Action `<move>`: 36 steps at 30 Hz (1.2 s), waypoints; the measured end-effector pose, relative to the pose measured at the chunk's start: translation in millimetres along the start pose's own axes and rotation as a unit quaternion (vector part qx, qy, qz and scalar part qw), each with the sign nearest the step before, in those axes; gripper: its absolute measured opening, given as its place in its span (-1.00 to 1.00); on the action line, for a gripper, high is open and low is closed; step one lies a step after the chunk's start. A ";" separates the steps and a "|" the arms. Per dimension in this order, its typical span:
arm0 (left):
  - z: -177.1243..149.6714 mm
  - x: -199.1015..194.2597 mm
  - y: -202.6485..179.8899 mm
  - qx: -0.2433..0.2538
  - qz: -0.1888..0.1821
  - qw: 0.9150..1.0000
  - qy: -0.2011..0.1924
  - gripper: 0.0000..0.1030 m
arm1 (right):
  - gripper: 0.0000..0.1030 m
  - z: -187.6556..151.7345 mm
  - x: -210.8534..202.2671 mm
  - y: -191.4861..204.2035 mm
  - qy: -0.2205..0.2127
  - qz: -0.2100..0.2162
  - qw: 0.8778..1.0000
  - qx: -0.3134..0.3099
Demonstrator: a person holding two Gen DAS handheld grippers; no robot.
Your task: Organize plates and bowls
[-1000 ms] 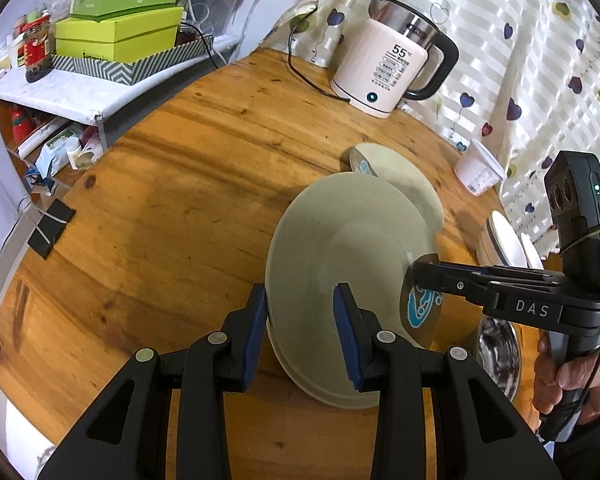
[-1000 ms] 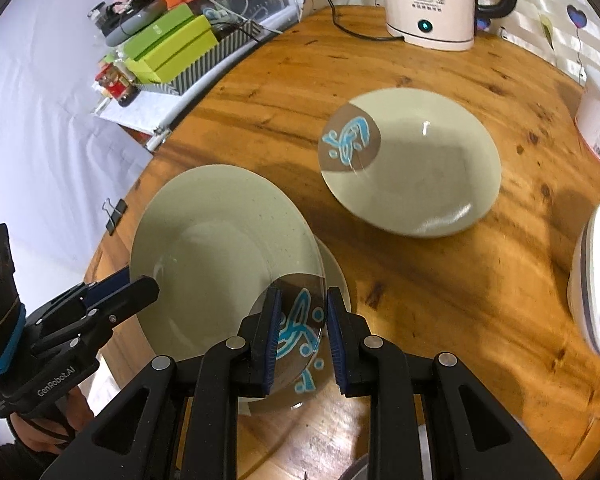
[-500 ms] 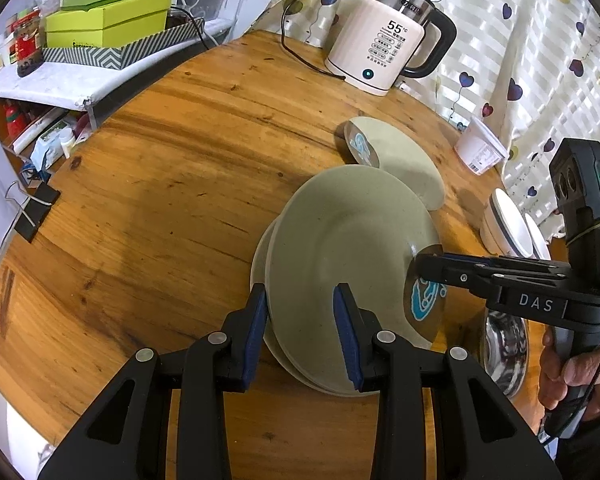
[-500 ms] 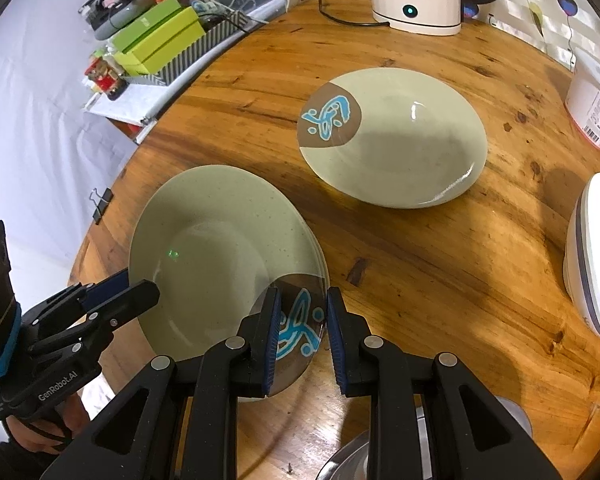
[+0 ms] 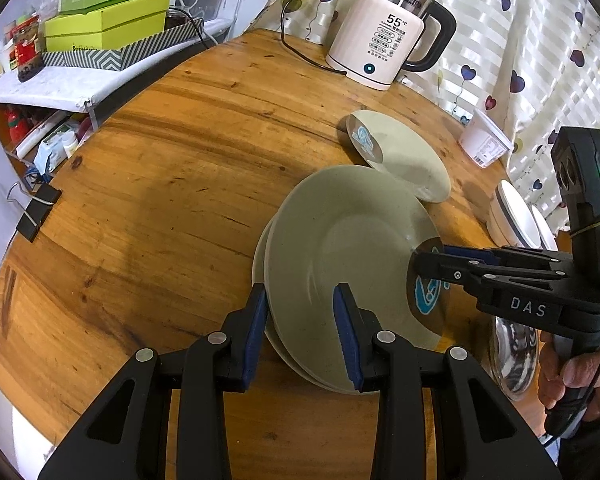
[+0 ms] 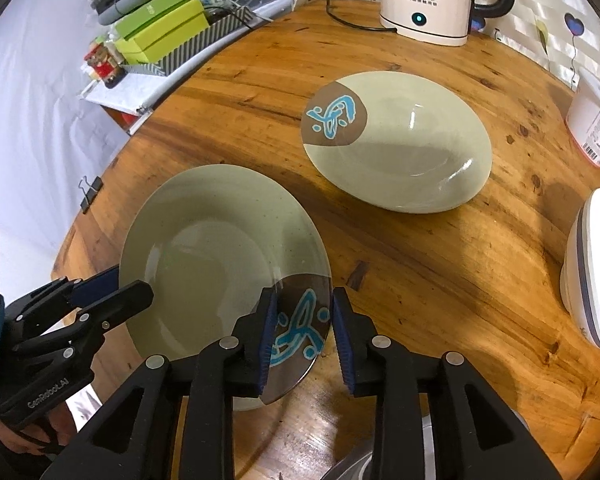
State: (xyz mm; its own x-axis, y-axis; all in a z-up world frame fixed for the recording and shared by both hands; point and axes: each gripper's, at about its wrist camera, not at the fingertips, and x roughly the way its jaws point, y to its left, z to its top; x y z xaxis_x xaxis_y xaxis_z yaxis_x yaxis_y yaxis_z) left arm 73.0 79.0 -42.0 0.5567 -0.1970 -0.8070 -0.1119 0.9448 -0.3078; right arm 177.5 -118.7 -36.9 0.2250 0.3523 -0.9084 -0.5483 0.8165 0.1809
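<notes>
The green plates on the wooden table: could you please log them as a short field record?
top dish: pale green round plate with a brown-and-blue patch, stacked on a lower green plate
left gripper: open, astride the top rim
right gripper: open, astride the patch
separate dish: third green plate, apart on the wooden table

Beside the kettle [image 5: 384,46], three green plates are counted: two stacked [image 6: 216,264], one apart [image 6: 404,148]; two white bowls [image 5: 514,216] are seen.
</notes>
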 end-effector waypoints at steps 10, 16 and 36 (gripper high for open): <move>-1.3 2.1 2.6 0.001 0.003 1.000 -0.002 -0.32 | -0.44 -0.6 1.7 4.4 -0.009 -0.010 1.000 -0.009; -2.8 -3.4 9.4 -0.009 0.001 1.000 -0.015 -0.31 | -0.42 -0.9 -2.3 1.3 -0.020 -0.008 1.000 -0.004; -3.5 -2.1 10.9 -0.012 -0.011 1.000 -0.013 -0.32 | -0.66 -5.5 -4.0 -0.1 -0.028 0.000 1.000 0.000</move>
State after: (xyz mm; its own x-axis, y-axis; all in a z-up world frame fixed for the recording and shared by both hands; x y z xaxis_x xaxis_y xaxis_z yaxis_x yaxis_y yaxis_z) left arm 67.7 88.8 -45.5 0.5811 -0.2111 -0.7860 -0.1190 0.9333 -0.3387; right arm 172.2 -122.7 -35.5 0.2700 0.3782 -0.8855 -0.5489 0.8160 0.1812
